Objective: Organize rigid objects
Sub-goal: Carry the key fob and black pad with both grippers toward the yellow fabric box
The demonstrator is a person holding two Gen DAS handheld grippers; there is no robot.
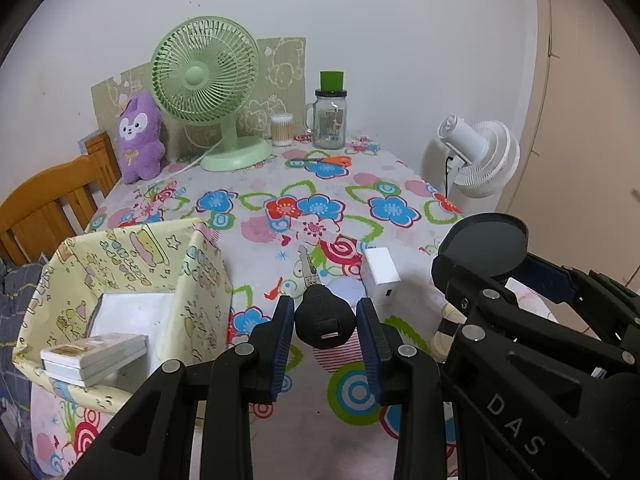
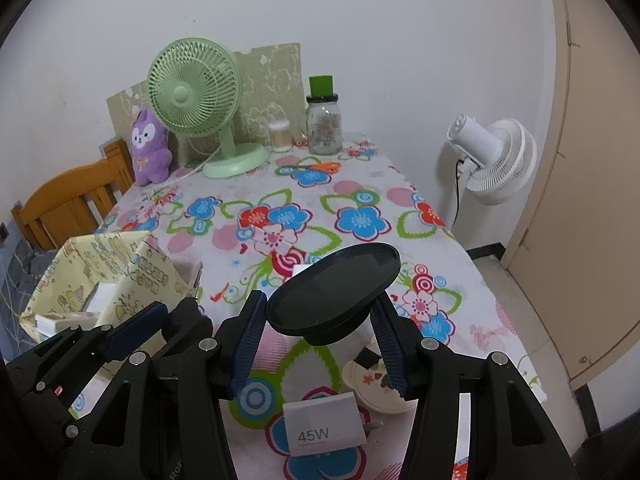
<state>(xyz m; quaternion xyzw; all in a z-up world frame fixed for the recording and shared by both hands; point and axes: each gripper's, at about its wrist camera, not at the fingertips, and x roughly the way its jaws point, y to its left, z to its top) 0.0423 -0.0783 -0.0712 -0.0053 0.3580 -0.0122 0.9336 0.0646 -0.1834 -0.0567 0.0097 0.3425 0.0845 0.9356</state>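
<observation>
Key (image 1: 325, 316) pinched by its black head in left gripper (image 1: 325, 322), blade pointing far. Right gripper (image 2: 318, 320) clamps dark round lid (image 2: 334, 288), tilted. Yellow box (image 1: 208, 280) sits left, just beside left gripper, so key likely goes first. White charger (image 1: 382, 276) lies beyond on table (image 1: 360, 184).

A white tablecloth (image 1: 400, 168) carries blue, red and pink flowers, green loops and striped circles. The open fabric-lined box (image 1: 132, 264) is pale yellow with small cartoon prints, the desk fan (image 1: 204, 76) mint green, the plush toy (image 1: 138, 138) purple. The black-headed key (image 1: 324, 316) has a silver blade; the round disc (image 2: 334, 290) is dark grey.
</observation>
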